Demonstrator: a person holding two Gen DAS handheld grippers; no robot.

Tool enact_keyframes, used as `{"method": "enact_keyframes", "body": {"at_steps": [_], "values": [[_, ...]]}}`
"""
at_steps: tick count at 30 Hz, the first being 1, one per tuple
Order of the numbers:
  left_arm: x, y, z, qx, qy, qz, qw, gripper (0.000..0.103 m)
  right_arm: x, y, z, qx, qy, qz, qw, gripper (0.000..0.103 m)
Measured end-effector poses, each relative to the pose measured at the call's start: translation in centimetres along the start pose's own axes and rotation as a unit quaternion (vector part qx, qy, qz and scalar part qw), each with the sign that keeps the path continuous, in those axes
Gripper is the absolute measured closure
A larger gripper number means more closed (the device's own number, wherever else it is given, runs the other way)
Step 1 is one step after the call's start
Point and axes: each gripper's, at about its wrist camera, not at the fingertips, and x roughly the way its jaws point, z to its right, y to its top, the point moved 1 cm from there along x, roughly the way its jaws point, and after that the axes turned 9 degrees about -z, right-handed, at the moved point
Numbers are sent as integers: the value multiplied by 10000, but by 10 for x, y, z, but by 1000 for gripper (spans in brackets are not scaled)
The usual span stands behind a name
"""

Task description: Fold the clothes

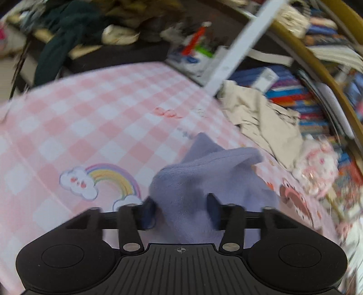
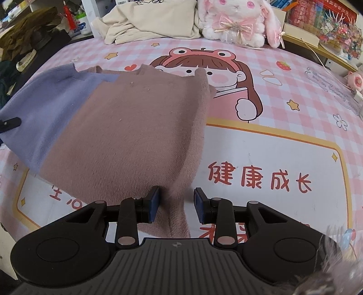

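A two-tone knitted garment, lavender on one side (image 2: pixel 45 109) and dusty pink on the other (image 2: pixel 136 127), is held lifted over a pink checked cartoon sheet (image 2: pixel 283 95). My left gripper (image 1: pixel 180 210) has its fingers apart with lavender cloth (image 1: pixel 204 172) bunched between them. My right gripper (image 2: pixel 174 204) has its fingers apart with a pink fold of the garment hanging in the gap. The tip of the left gripper shows at the left edge of the right wrist view (image 2: pixel 10 123).
A crumpled beige garment (image 2: pixel 154 20) and a pink plush rabbit (image 2: pixel 238 20) lie at the far edge of the sheet. Books (image 1: pixel 301 102) are stacked beside it, and dark clothes (image 1: pixel 68 29) are piled beyond it. A rainbow print (image 1: pixel 109 179) marks the sheet.
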Motion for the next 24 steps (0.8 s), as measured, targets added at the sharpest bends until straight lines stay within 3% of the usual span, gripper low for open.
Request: {"method": "enact_keyframes", "body": {"at_steps": [4,7,8,9,11,14,21,24], "values": [[5,3,-9,-510,-183,124,9985,55,0,0,1,-51,26,8,10000,73],[9,3,-17,-900,-378,112,9952,71,0,0,2,-87,50,14,9999,73],[11,2,-21,-1101,-493,76,9927,83,0,0,2,-93,70,16,9999,73],[13,1,-26,-1308,-611,42,9895,87,0,-1,3,-91,102,18,9999,72],[14,-3,-41,-1989,-970,43,9752,88,1,0,7,-42,227,22,9997,72],[14,-5,-45,-2336,-1055,14,9666,88,2,0,18,110,534,46,9985,72],[-9,-4,-15,-1946,-1048,408,9744,88,3,4,30,-244,1038,39,9943,72],[-24,0,12,-1542,-959,496,9821,88,4,7,34,-448,1219,38,9915,72]]}}
